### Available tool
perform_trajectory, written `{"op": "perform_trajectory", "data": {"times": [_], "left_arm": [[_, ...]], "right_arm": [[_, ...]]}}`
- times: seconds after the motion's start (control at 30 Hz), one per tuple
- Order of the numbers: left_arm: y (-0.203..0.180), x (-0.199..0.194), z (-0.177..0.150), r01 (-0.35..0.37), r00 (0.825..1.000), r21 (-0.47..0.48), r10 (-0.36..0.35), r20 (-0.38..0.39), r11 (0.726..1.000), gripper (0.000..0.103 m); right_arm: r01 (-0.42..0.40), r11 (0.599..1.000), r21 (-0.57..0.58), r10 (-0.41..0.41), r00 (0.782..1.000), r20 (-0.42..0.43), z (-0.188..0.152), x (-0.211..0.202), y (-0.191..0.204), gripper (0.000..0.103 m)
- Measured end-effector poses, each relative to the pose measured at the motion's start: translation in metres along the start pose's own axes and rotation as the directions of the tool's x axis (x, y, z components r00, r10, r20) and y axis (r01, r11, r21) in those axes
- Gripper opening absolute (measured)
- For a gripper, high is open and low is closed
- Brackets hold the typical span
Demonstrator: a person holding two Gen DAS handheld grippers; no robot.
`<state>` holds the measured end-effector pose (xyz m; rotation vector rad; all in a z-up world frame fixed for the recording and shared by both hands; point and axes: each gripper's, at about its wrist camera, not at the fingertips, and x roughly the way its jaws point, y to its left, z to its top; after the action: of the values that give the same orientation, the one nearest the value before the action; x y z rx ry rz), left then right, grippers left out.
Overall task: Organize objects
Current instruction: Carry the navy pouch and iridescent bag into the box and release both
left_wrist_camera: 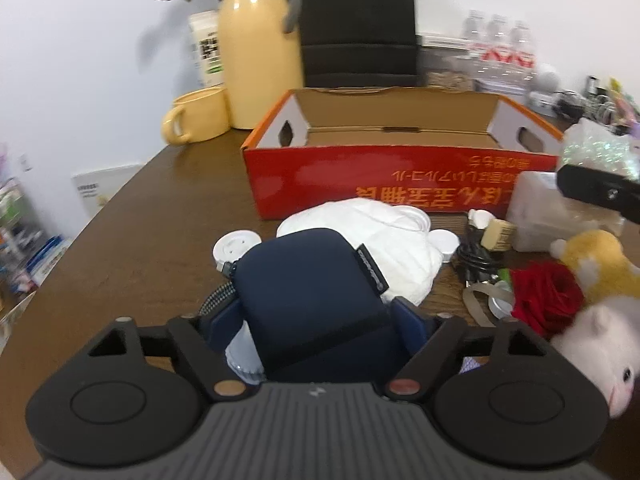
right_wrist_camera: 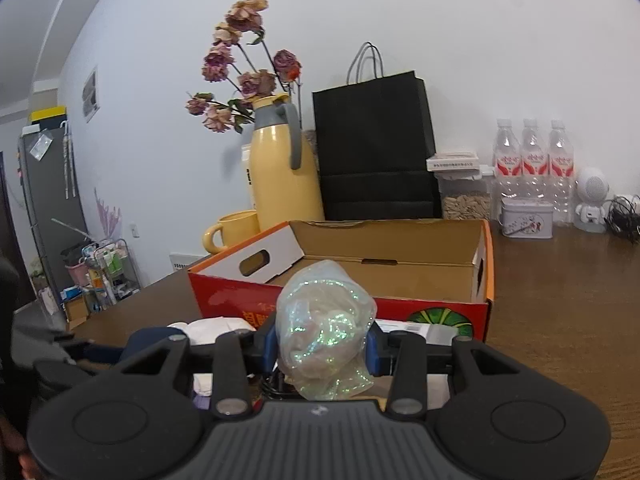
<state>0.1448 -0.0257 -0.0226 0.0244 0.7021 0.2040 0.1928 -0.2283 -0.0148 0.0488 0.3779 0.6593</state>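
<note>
Brown wooden tabletop [left_wrist_camera: 132, 240], cluttered, white wall behind.

Nearest, left gripper [left_wrist_camera: 316, 320] with blue fingers [left_wrist_camera: 408, 320] either side of a navy pouch [left_wrist_camera: 316, 296]; pad contact hidden, grip impossible to tell. Right gripper [right_wrist_camera: 322, 346] clamped on a glittery plastic bundle [right_wrist_camera: 324, 320], raised just before the box. Beyond, white cloth [left_wrist_camera: 384, 236], red rose [left_wrist_camera: 548, 300], plush toys. Farther, open red cardboard box [left_wrist_camera: 360, 176], empty, yellow mug [left_wrist_camera: 196, 116], yellow thermos [left_wrist_camera: 260, 52], black paper bag [right_wrist_camera: 376, 148], water bottles [right_wrist_camera: 532, 156].
</note>
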Motion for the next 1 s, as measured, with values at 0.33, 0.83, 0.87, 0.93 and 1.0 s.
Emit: {"op": "perform_trajectory", "data": {"times": [0.33,0.83,0.87,0.93,1.0], "left_arm": [[0.013,-0.012,0.003,0.072,0.997,-0.008,-0.072,0.026,0.997,0.072],[0.028,-0.048,0.024,0.213,0.971,0.059,-0.218,0.098,0.975,0.063],[0.03,-0.051,0.027,0.221,0.968,0.066,-0.227,0.105,0.973,0.063],[0.032,-0.057,0.037,0.234,0.962,0.077,-0.242,0.128,0.969,0.062],[0.034,-0.062,0.048,0.246,0.954,0.09,-0.257,0.151,0.965,0.062]], "right_arm": [[0.017,1.0,-0.006,-0.017,1.0,-0.019,-0.003,0.006,0.001,0.039],[0.066,0.998,-0.018,-0.066,0.998,0.003,0.01,-0.001,0.012,0.039],[0.068,0.997,-0.021,-0.067,0.998,0.008,0.013,-0.003,0.014,0.039],[0.067,0.997,-0.026,-0.067,0.998,0.02,0.018,-0.004,0.017,0.039],[0.069,0.997,-0.032,-0.068,0.997,0.032,0.025,-0.004,0.021,0.039]]}}
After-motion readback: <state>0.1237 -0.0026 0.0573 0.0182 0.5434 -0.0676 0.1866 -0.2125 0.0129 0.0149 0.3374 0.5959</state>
